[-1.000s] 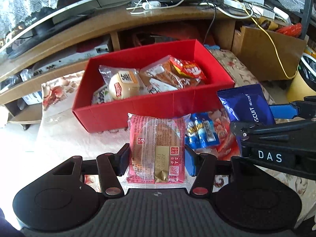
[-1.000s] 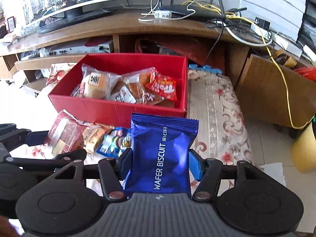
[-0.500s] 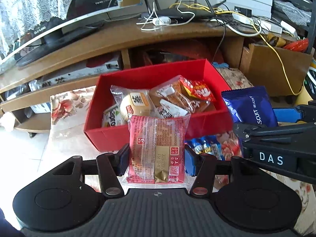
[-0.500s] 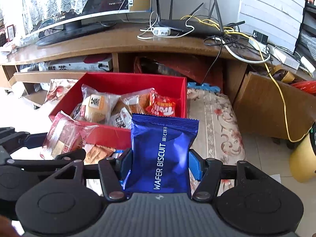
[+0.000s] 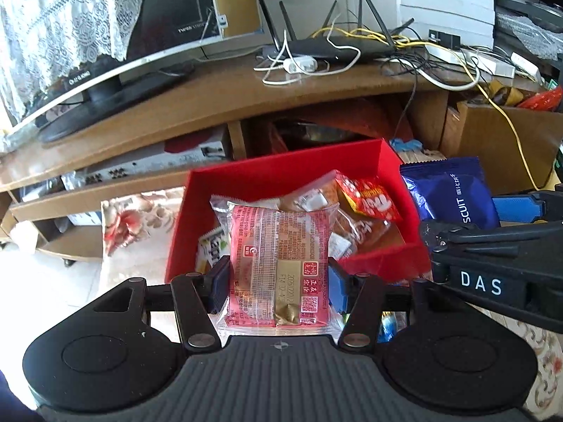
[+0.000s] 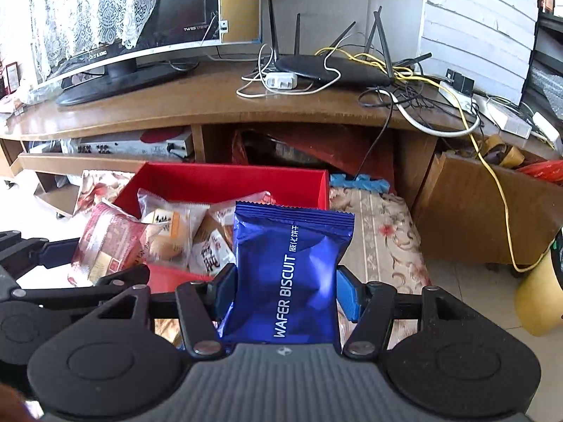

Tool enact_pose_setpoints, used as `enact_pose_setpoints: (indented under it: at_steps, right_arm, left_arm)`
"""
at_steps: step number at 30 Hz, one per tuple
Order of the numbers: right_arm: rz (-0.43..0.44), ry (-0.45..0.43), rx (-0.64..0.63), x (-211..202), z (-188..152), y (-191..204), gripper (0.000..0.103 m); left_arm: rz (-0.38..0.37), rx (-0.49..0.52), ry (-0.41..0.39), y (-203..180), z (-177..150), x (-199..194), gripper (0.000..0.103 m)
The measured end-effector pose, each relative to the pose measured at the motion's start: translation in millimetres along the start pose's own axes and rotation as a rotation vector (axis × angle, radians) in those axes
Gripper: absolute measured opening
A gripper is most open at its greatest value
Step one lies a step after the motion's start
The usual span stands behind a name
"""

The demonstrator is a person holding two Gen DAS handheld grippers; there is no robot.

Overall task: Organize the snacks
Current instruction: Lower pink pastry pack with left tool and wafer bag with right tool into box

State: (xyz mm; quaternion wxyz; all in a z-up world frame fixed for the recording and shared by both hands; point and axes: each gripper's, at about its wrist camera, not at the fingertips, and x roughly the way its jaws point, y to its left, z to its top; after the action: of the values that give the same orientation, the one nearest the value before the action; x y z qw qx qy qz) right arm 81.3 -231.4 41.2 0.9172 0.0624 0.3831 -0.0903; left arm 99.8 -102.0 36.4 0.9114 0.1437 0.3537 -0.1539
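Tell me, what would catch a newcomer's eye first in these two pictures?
Probably the two bright packets held up close: a pink snack pack clamped in the left gripper, and a shiny blue wafer biscuit bag clamped in the right gripper. Just behind them sits a red box already holding several wrapped snacks, below a wooden TV stand cluttered with cables and a router.

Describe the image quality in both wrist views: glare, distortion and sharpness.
Left wrist view: fisheye bends the wooden desk into an arc; the floor at lower left blows out white; print on the pink snack packet is sharp. Right wrist view: same barrel distortion, daylight glare on the floor at left, bright sheen on the blue wafer biscuit packet, whose lettering stays legible; black vignette in the corners.
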Motion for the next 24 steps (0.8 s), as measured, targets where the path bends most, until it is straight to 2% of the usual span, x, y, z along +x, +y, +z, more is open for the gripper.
enact_pose_setpoints:
  at_steps: [24]
  right_arm:
    - [-0.004,-0.021,0.001,47,43,6,0.057]
  left_arm:
    - [0.05,-0.027,0.005,13,36,42,0.061]
